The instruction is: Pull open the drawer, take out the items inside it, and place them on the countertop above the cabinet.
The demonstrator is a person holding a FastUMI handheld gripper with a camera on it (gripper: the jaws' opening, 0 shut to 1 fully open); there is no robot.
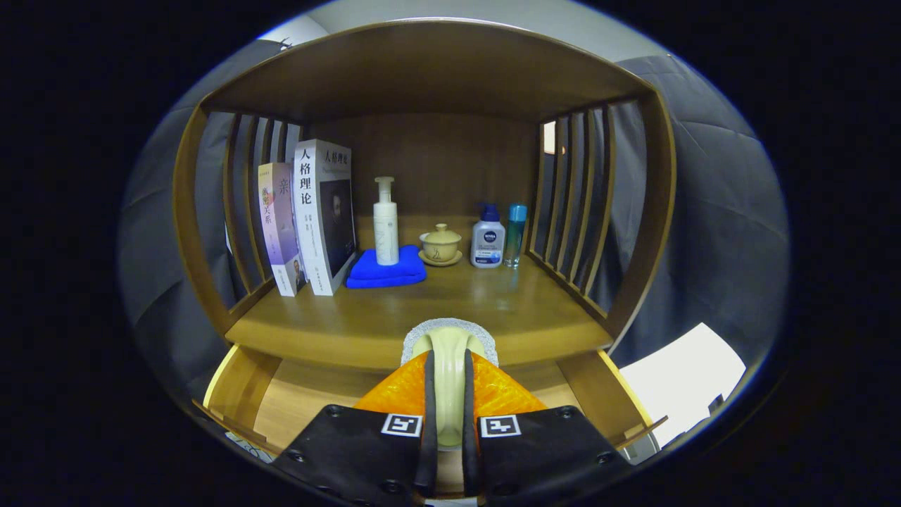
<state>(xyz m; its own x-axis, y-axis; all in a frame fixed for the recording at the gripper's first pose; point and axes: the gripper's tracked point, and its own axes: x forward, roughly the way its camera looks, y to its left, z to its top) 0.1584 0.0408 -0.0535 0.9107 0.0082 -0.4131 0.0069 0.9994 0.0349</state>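
Observation:
My gripper (448, 366) is shut on the cream handle of a brush-like item (449, 331) with a grey speckled head. The item points forward, its head at the front edge of the wooden countertop (493, 303). Below it the drawer (236, 384) stands pulled open; what shows of its pale wooden floor (310, 394) on either side of the fingers is bare. The part of the drawer under the gripper is hidden.
At the back of the countertop stand two books (310, 218), a white pump bottle (385, 222) on a folded blue towel (386, 271), a lidded teacup on a saucer (440, 245), a lotion bottle (487, 245) and a teal-capped bottle (515, 234). Slatted side walls and a roof board enclose the shelf. A white sheet (683, 380) lies to the right.

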